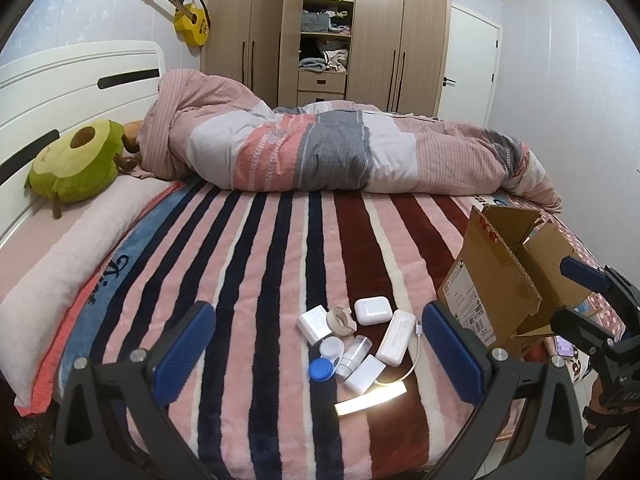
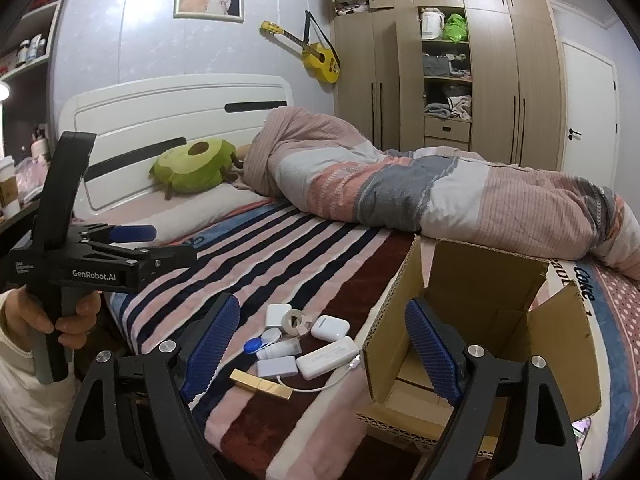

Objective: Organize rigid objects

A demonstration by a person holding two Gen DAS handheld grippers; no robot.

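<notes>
A: Eight or so small rigid things lie clustered on the striped pink, navy and maroon plush blanket (image 1: 280,240), near the bed's near edge, and none of them looks sorted yet.

B: Which things?

A: A white rounded earbud case (image 1: 373,311), a white oblong power bank with a short white cable (image 1: 396,337), a white square charger block (image 1: 313,322), a beige tape roll (image 1: 340,320), a blue-and-white contact lens case (image 1: 326,360), a small clear bottle (image 1: 352,358), a small flat white box (image 1: 365,373) and a shiny gold bar (image 1: 370,398), most of them touching a neighbour.

B: And the container?

A: An open brown cardboard box (image 2: 480,300) stands just beside the pile, toward the bed's right-hand near corner. What shows of its inside looks bare, so I judge the task barely started, with every item left to move.

B: The grippers?

A: The left gripper (image 1: 320,344) hangs above the pile with jaws spread wide, gripping nothing. The right gripper (image 2: 320,348) is likewise released and empty, between the pile and the box.
</notes>
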